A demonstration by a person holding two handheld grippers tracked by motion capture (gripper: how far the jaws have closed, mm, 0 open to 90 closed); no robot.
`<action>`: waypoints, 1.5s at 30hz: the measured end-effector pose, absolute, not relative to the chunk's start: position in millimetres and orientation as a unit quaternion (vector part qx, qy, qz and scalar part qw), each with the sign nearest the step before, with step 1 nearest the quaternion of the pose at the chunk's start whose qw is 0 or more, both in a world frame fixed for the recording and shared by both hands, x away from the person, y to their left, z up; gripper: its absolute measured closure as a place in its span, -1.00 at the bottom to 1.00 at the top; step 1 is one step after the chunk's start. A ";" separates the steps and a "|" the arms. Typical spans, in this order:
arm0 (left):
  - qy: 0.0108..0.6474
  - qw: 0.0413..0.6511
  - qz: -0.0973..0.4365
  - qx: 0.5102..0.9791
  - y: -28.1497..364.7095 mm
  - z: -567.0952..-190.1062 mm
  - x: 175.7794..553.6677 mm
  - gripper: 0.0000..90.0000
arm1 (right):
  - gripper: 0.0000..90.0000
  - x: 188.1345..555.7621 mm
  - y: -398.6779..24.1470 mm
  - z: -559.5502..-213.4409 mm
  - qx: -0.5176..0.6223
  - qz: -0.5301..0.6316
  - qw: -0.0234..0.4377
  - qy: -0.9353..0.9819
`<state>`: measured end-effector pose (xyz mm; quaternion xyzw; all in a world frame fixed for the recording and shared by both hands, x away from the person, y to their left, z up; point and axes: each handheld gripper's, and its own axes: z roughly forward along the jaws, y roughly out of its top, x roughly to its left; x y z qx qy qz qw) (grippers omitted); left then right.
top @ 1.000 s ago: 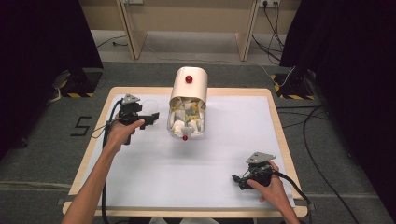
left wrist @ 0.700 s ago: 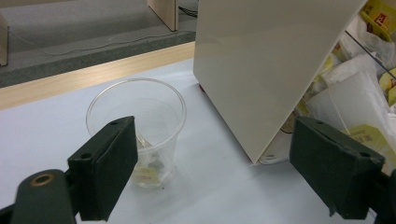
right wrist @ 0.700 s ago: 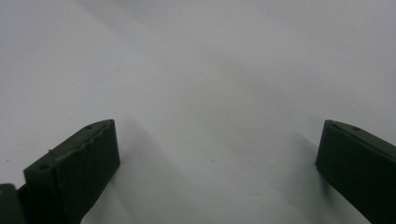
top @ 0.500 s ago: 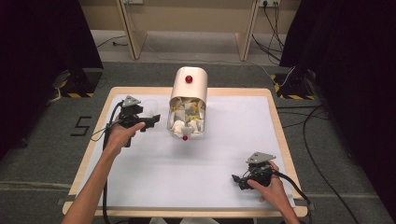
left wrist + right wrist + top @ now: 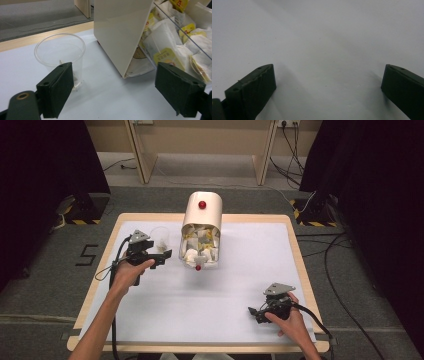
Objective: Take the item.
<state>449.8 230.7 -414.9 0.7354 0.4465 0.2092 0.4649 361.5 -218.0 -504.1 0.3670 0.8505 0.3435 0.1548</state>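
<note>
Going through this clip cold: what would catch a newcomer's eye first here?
First, the cream dispenser box with a red knob, at the far middle of the white table, its clear front stuffed with tea bags. Next, the clear plastic cup standing just to its left, a tea bag seemingly already inside. The left gripper hovers open by cup and box, while the right gripper sits open near the table's front right.

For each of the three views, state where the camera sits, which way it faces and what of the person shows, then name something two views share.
High view: above the person's side, looking forward and down on the table; both forearms, left gripper, right gripper.
Left gripper view: rides the left gripper, facing the plastic cup and tea-bag dispenser; open jaws.
Right gripper view: rides the right gripper, facing bare tabletop; open jaws.
Shared: high and left gripper views show cup and dispenser.
</note>
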 end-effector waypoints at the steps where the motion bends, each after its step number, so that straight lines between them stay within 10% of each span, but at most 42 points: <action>1: 0.446 0.463 0.209 0.737 230.5 -415.0 448.4 -0.67 | -1.00 361.5 -218.0 -504.1 0.367 0.343 0.155 0.850; 45: 0.443 0.456 0.185 0.750 221.8 -468.6 400.8 -0.67 | -1.00 361.5 -218.0 -504.1 0.367 0.344 0.155 0.851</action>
